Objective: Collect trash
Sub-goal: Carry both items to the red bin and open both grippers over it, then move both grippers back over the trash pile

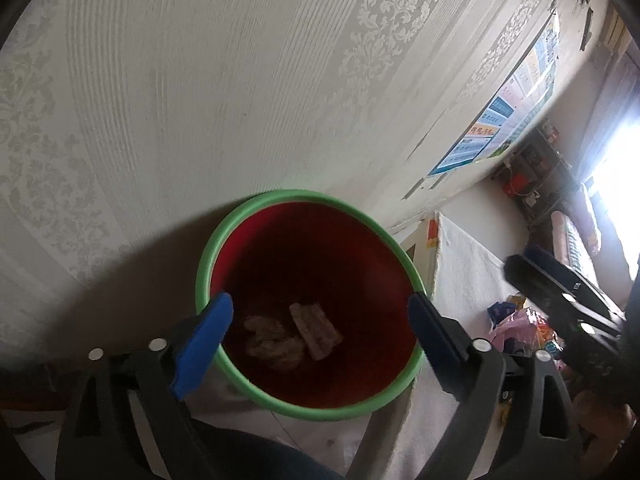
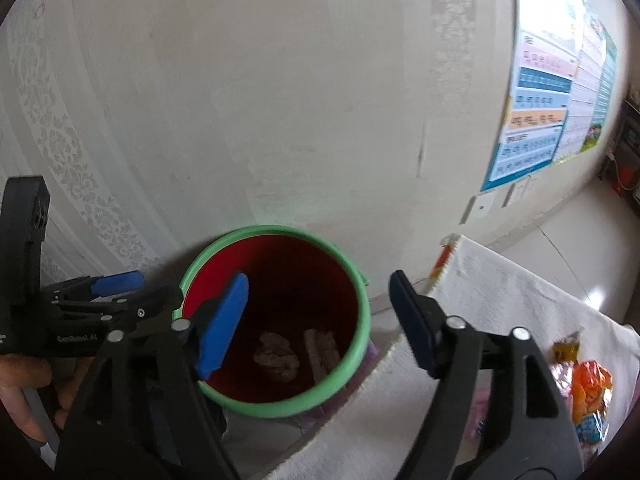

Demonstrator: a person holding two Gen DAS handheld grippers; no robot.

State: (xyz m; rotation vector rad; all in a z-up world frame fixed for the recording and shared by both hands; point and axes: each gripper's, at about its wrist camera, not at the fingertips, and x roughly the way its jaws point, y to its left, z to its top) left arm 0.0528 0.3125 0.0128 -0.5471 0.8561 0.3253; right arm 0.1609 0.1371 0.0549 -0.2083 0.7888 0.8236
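A red bin with a green rim [image 1: 208, 256] stands by the wall; it also shows in the right wrist view [image 2: 362, 320]. A crumpled wrapper [image 1: 272, 338] and a flat wrapper [image 1: 316, 330] lie at its bottom, also seen from the right [image 2: 276, 354]. My left gripper [image 1: 320, 328] is open and empty above the bin mouth. My right gripper [image 2: 320, 320] is open and empty above the bin too. Loose snack wrappers [image 2: 588, 392] lie on a white cloth [image 2: 500, 288] to the right, also visible in the left wrist view [image 1: 520, 326].
A patterned wall [image 1: 200, 80] rises behind the bin. A poster [image 2: 548, 100] hangs on it at the right. The right gripper appears in the left wrist view [image 1: 560, 292], and the left gripper appears in the right wrist view [image 2: 100, 296]. A shelf [image 1: 532, 172] stands far right.
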